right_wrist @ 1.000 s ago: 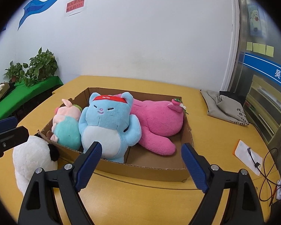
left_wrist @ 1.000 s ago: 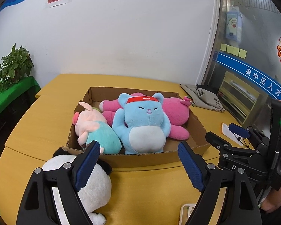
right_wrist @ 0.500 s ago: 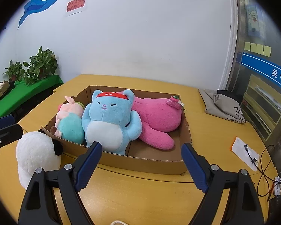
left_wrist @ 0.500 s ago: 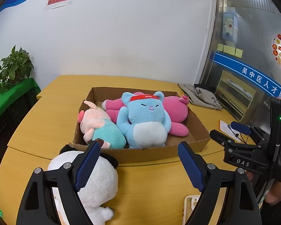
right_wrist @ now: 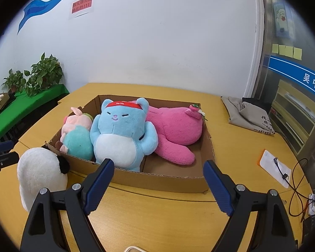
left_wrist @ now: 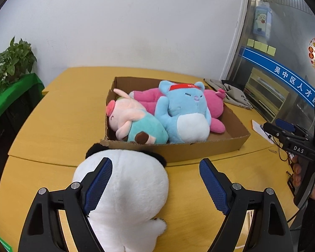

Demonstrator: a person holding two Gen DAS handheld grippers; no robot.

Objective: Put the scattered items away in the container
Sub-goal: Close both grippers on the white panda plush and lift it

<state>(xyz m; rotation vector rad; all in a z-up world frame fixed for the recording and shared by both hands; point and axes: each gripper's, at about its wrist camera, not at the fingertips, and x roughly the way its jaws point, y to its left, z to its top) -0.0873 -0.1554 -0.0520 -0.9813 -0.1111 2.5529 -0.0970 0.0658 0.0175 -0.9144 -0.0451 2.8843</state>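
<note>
A white panda plush with black ears lies on the yellow table just in front of the cardboard box. It also shows in the right wrist view. My left gripper is open, its left finger over the panda's back and the panda partly between the jaws. The box holds a blue cat plush, a pink plush and a pink-and-teal pig plush. My right gripper is open and empty, in front of the box's near wall.
A grey cloth bag lies at the table's far right. A white paper with a cable sits near the right edge. Potted plants stand on a green shelf at left. A white wall is behind the table.
My left gripper has shifted left and closer to the panda, which is now partly between its fingers. The right gripper has drawn back slightly from the box.
</note>
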